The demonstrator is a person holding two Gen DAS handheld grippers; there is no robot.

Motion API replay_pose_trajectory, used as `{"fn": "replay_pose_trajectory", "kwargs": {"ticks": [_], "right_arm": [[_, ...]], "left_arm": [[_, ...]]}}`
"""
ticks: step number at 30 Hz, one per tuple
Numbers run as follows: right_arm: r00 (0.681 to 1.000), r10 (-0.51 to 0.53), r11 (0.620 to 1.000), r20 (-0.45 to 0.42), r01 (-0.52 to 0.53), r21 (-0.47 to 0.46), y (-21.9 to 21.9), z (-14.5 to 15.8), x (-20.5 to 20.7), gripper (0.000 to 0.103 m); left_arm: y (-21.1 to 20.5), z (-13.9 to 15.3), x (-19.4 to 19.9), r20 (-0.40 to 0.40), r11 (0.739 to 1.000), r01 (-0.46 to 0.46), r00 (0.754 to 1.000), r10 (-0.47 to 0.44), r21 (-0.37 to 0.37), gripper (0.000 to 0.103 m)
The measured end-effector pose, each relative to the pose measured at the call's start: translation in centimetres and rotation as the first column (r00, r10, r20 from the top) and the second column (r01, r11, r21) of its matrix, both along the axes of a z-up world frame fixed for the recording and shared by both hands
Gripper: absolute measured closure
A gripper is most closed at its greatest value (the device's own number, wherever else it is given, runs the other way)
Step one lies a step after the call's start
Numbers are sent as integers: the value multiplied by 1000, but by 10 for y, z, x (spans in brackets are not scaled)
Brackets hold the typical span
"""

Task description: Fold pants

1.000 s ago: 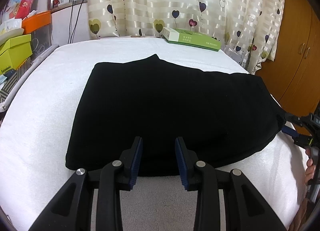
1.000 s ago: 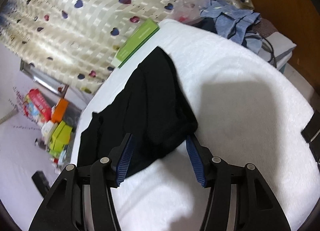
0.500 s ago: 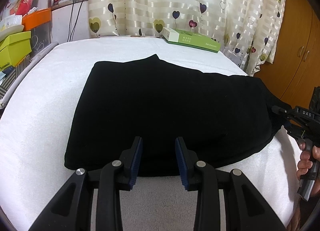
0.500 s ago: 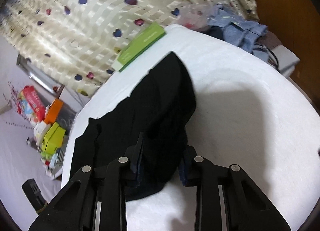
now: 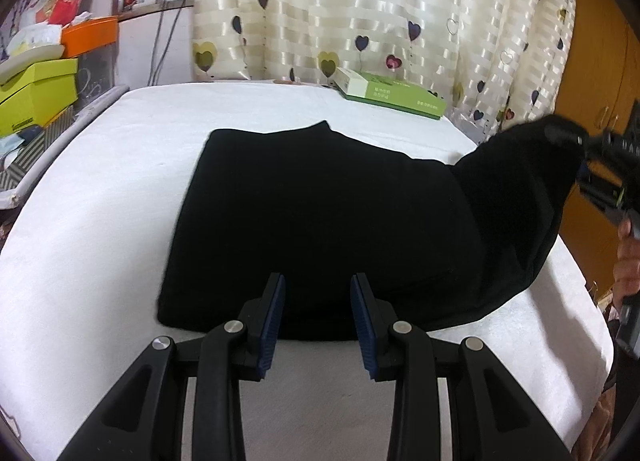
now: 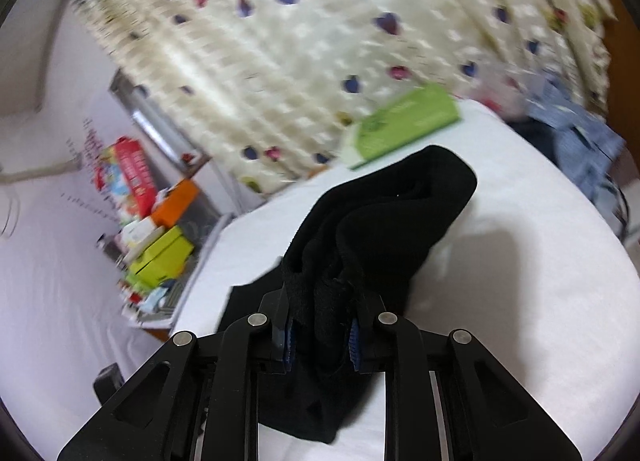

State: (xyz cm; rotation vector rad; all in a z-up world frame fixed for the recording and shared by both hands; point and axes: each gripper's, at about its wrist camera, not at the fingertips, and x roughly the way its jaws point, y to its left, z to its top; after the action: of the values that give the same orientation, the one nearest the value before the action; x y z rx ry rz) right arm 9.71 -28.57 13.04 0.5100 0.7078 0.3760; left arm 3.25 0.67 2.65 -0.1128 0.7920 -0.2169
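Note:
Black pants [image 5: 320, 213] lie folded on a white bed [image 5: 100, 221]. My left gripper [image 5: 318, 309] hovers open just above the near edge of the pants, nothing between its blue pads. In the right wrist view my right gripper [image 6: 320, 325] is shut on the bunched right end of the pants [image 6: 384, 217], which rises off the bed. The left wrist view shows that same gripper [image 5: 584, 157] at the far right, held by a hand [image 5: 630, 257], with the cloth's right end lifted in a peak.
A green box [image 5: 392, 95] lies at the bed's far edge below a heart-print curtain [image 5: 360, 13]. Stacked yellow-green and orange boxes [image 5: 36, 93] stand to the left. A wooden wardrobe [image 5: 592, 73] is at the right. Blue clothes [image 6: 576, 149] are heaped beyond the bed.
My right gripper closed on the right end of the pants and lifted it off the bed. The left gripper stayed open in place.

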Motion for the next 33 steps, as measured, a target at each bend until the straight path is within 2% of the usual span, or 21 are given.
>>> {"fn": "replay_pose_trajectory", "kwargs": {"ticks": [5,11,17,19,23,29,32,33], "right_arm": [[993,115,993,28,-114,-31,48,11,14,82],[967,255,964,22,-252,-80,109,8,27,82],[919,394,907,-28,-394,-150,177,-13,30,82],[899,434,882,-61,-438,-173,198,-29,28,82],[872,477,849,-115,-490,-198,223,-54,23,82],[852,512,820,-111,-523,-233,239,-58,10,82],[830,524,793,-188,-557,-249,251,-77,13,72],[827,527,793,-196,-561,-237,252,-80,13,63]], "left_arm": [[20,2,-6,7,999,-41,999,41,-18,67],[48,6,-15,17,994,-103,994,104,-43,67],[77,6,-25,21,983,-172,985,174,-60,67],[86,5,-29,21,979,-194,980,196,-65,67],[99,2,-36,18,972,-222,974,224,-71,67],[113,3,-39,23,964,-252,967,254,-81,67],[117,5,-40,27,963,-258,965,261,-83,67],[117,6,-40,30,963,-257,965,260,-83,67]]}}
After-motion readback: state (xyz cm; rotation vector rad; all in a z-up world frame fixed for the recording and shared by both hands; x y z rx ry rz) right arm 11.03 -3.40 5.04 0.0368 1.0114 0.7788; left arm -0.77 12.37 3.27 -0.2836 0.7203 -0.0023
